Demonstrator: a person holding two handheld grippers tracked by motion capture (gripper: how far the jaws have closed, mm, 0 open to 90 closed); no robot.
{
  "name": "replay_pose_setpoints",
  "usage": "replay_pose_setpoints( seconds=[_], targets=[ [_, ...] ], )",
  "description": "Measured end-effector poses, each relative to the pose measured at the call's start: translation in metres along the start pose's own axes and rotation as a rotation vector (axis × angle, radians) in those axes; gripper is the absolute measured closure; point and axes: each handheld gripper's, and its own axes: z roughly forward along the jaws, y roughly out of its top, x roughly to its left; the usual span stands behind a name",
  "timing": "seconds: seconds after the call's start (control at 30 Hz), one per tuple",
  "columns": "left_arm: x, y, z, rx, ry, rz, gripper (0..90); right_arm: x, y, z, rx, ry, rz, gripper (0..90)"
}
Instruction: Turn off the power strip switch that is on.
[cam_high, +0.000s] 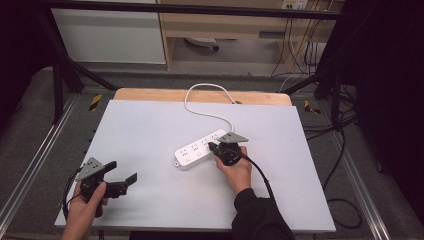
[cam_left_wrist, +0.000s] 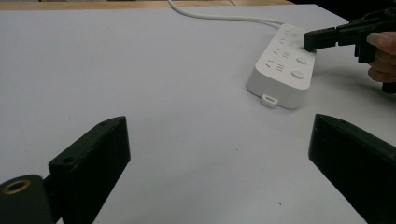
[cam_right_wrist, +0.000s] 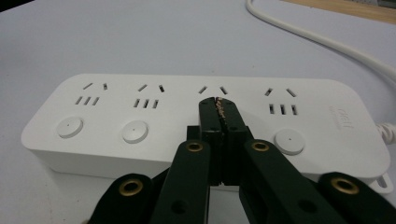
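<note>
We note the white power strip (cam_high: 201, 149) lying near the middle of the white table (cam_high: 150, 140), tilted so its cord (cam_high: 200, 102) leaves from the 1 o'clock end and loops toward 12 o'clock. It has four socket groups, each with a round button. The right gripper (cam_right_wrist: 218, 103), jaws pressed together, holds nothing; its tip rests on the strip's top at the third group, covering that group's button. We judge a button press is under way; whether the switch is fully down we cannot tell. The other three buttons look untouched. The left gripper (cam_high: 125, 180) waits at 8 o'clock, jaws wide apart, empty.
</note>
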Motion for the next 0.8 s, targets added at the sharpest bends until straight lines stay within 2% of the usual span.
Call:
replay_pose_setpoints(
  seconds=[0.33,0.8],
  targets=[
    [0.001,0.0,0.0,0.0,0.007,0.001,5.2,0.002,0.001,0.002,0.0,-0.007,0.008,90.0],
    [0.0,0.0,-0.001,-0.001,0.011,0.004,5.2,0.01,0.003,0.003,0.018,-0.061,-0.037,90.0]
  ],
)
